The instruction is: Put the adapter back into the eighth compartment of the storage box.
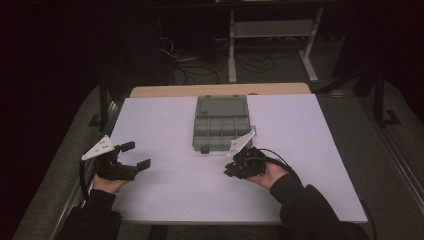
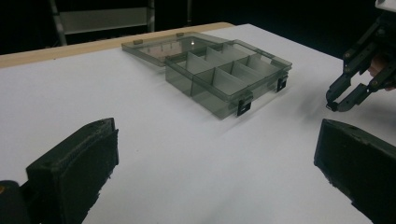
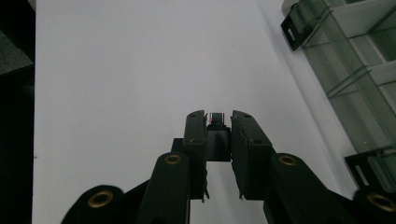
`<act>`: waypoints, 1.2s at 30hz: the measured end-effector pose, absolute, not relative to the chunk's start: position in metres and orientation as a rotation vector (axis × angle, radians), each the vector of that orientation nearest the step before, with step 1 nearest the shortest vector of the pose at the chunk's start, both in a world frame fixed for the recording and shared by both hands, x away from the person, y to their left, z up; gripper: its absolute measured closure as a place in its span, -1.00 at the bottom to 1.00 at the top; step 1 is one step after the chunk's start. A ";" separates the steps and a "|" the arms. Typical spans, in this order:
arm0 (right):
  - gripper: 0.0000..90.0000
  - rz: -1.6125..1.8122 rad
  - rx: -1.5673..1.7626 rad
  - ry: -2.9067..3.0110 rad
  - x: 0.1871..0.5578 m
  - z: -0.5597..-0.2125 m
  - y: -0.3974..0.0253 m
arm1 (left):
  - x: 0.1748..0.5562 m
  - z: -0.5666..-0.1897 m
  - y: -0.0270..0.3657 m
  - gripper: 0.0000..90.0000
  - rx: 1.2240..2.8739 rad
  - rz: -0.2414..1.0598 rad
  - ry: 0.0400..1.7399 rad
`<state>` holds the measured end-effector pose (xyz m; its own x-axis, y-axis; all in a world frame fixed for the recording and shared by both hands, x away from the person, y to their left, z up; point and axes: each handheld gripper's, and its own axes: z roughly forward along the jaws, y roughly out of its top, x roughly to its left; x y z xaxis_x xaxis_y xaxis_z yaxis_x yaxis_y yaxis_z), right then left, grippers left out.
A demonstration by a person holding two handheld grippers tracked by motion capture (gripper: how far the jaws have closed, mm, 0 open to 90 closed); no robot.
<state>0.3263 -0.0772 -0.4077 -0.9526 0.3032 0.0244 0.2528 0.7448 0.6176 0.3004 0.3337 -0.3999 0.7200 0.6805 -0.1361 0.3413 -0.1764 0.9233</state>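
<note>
Smoky clear plastic organizer box (image 1: 220, 123), lid open, at mid bench (image 1: 165, 190). Right claw (image 3: 218, 122) pinching a small dark part (image 3: 217, 135) just beside its front edge. Left claw (image 1: 133, 155) spread wide, well apart.

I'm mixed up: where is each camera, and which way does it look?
High view: overhead, looking down on the white table; forearms show.
Left gripper view: rides left gripper, faces the clear grey compartment box; open jaws.
Right gripper view: rides right gripper, faces the table; jaws pinch a small dark block.
All share the box.
</note>
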 end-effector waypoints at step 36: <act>0.66 1.072 0.514 2.757 0.340 -0.381 -0.100 | 0.300 -0.400 0.334 -1.00 1.782 0.371 0.805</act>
